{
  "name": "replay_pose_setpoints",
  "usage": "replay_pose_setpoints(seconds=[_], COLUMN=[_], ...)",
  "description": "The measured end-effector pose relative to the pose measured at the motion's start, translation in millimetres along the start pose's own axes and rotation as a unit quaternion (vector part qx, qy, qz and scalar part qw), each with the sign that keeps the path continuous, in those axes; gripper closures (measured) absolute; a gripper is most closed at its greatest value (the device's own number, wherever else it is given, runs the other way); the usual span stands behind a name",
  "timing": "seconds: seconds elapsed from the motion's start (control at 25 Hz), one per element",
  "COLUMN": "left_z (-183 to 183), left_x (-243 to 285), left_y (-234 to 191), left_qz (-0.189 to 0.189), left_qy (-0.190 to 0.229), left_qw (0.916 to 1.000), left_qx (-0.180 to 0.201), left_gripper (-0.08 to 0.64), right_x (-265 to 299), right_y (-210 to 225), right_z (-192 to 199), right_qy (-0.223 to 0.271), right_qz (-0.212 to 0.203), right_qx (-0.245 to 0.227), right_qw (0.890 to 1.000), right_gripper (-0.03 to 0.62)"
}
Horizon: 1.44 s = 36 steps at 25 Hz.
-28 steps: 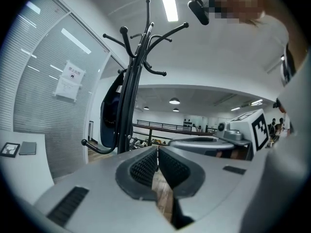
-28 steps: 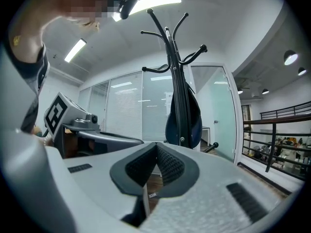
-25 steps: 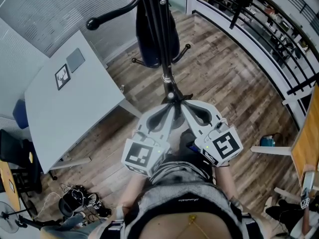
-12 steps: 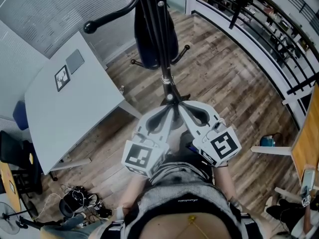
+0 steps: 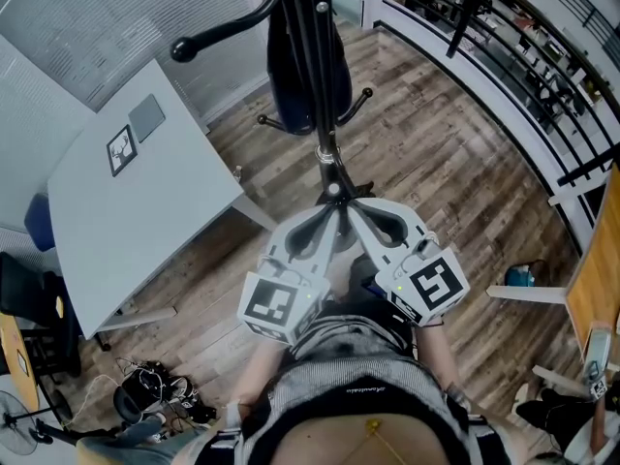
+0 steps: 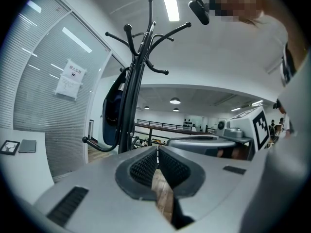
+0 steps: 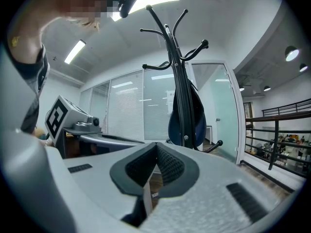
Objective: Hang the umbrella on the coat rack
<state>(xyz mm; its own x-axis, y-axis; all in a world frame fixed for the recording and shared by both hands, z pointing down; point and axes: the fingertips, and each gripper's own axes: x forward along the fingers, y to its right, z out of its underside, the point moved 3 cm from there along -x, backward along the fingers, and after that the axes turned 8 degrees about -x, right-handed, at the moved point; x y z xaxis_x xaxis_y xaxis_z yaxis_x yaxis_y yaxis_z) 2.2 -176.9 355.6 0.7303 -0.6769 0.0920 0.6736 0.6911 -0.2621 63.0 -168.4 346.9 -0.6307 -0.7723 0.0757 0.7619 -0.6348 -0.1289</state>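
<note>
On the black coat rack (image 5: 225, 30) ahead of the person, a folded dark blue umbrella (image 5: 308, 66) is seen hanging close against the pole, below the upper hooks. Which hook bears it cannot be told. The same umbrella (image 6: 112, 115) is shown to the left of the pole in the left gripper view and behind the pole (image 7: 194, 115) in the right gripper view, well apart from both tools.

The left tongs (image 5: 327, 211) and the right tongs (image 5: 356, 211) are held level in front of the body, their tips brought close together and aimed at the foot of the rack. In the left gripper view the ribbed pads (image 6: 146, 166) of the left tongs (image 6: 158, 148) are pressed together at the tip, with nothing between them; only the wooden floor (image 5: 455, 182) is seen through the gap behind. The right tongs (image 7: 156, 144) are likewise closed and empty.

To the left of the rack a white counter (image 5: 145, 231) is stood; a square marker card (image 5: 121, 150) and a flat grey pad (image 5: 147, 117) are laid on it, near each other. A small teal item (image 5: 518, 275) is set on the floor at the right; what it is cannot be made out. A black railing (image 5: 542, 76) is run along the far edge of the floor.
</note>
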Motion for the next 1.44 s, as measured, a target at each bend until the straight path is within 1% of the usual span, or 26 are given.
replay_pose_setpoints(seconds=[0.16,0.44,0.56,0.72,0.84,1.44], left_z=[2.9,5.8,0.8,4.7,3.6,9.3], left_x=[0.7,0.1,-1.7,-0.6,0.0,-1.0], left_y=[-1.0,1.2,1.6,1.4,0.5,1.4], left_qz=[0.004,0.006,-0.001,0.005,0.000,0.001], left_qy=[0.004,-0.010,-0.016,-0.008,-0.011,-0.022], left_qw=[1.0000,0.9999,0.9999,0.9999,0.9999,0.9997], left_qx=[0.003,-0.003,-0.005,-0.003,-0.003,-0.008], left_gripper=[0.548,0.548,0.548,0.548,0.548,0.548], right_x=[0.1,-0.9,-1.4,-1.2,-0.9,-2.2], right_y=[-0.3,-1.2,-1.4,-1.1,-1.2,-2.9], right_z=[1.7,2.2,0.7,2.0,3.1,7.6], right_qy=[-0.005,-0.007,-0.006,-0.007,-0.009,-0.020], right_qz=[-0.001,-0.002,-0.001,-0.002,-0.004,-0.007], right_qx=[-0.001,-0.004,-0.004,-0.004,-0.005,-0.015], right_qw=[1.000,1.000,1.000,1.000,1.000,1.000], right_gripper=[0.591,0.592,0.592,0.592,0.592,0.592])
